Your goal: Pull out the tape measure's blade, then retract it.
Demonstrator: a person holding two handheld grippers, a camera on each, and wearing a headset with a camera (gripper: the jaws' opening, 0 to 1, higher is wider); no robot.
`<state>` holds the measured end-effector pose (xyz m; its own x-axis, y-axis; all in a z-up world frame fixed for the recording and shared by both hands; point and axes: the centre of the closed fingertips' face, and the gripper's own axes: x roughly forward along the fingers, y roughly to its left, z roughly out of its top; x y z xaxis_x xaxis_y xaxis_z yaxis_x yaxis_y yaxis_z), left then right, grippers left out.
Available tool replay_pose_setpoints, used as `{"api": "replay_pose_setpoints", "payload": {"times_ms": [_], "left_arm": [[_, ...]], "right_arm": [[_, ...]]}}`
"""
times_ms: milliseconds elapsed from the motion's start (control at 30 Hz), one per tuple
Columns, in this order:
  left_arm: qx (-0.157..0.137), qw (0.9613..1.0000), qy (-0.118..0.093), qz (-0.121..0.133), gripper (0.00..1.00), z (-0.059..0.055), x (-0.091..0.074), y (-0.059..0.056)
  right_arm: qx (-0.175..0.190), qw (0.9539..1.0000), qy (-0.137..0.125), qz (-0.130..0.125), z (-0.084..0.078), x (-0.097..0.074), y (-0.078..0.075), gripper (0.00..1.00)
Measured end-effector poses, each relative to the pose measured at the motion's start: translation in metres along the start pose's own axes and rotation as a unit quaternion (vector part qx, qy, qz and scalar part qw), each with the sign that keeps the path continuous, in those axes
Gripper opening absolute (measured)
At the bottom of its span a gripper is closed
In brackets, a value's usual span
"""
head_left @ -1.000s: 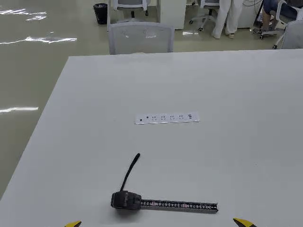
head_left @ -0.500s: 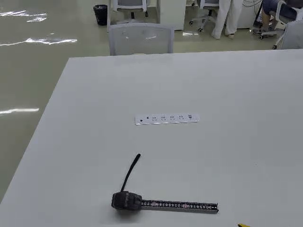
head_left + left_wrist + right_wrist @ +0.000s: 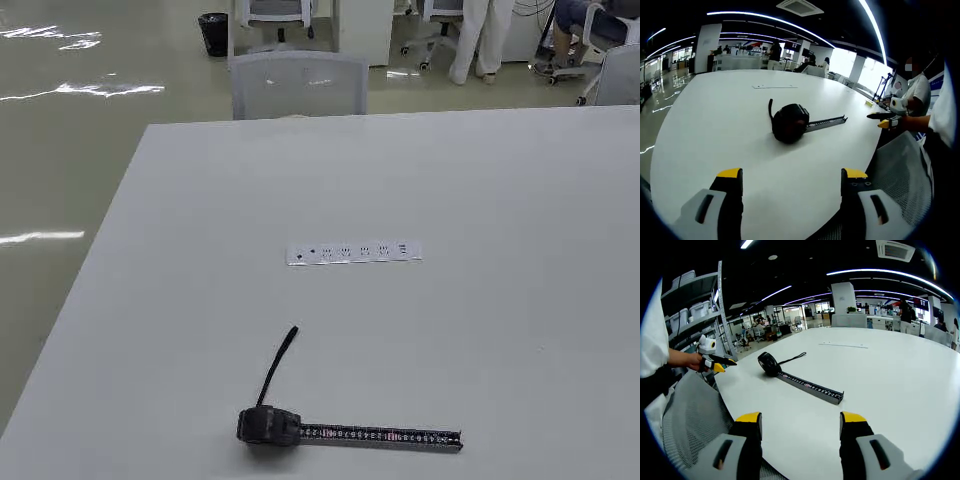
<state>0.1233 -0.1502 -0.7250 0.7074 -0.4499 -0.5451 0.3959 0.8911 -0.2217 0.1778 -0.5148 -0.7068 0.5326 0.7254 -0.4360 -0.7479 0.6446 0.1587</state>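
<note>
My left tool (image 3: 792,173) wide open, empty, tape measure (image 3: 789,122) at frame centre beyond it on the bench (image 3: 715,125), my right tool (image 3: 801,416) equally spread, empty, extended blade (image 3: 812,386) mid-frame, its numerals unreadable to me

White table (image 3: 500,200) with a white power strip (image 3: 353,251) — grey chair (image 3: 298,85) beyond, black bin (image 3: 212,28) further off

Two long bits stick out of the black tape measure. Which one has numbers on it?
The blade, lying straight and flat, right of the case. The other bit, the strap, is plain black, without marks.
</note>
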Motion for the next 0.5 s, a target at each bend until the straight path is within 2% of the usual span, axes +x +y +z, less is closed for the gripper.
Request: {"api": "replay_pose_setpoints", "payload": {"times_ms": [500], "left_arm": [[0.002, 1.0, 0.0, -0.003, 0.78, 0.0018, 0.0024, -0.0015]], "right_arm": [[0.003, 1.0, -0.003, -0.001, -0.0011, -0.0002, -0.0002, 0.63]]}}
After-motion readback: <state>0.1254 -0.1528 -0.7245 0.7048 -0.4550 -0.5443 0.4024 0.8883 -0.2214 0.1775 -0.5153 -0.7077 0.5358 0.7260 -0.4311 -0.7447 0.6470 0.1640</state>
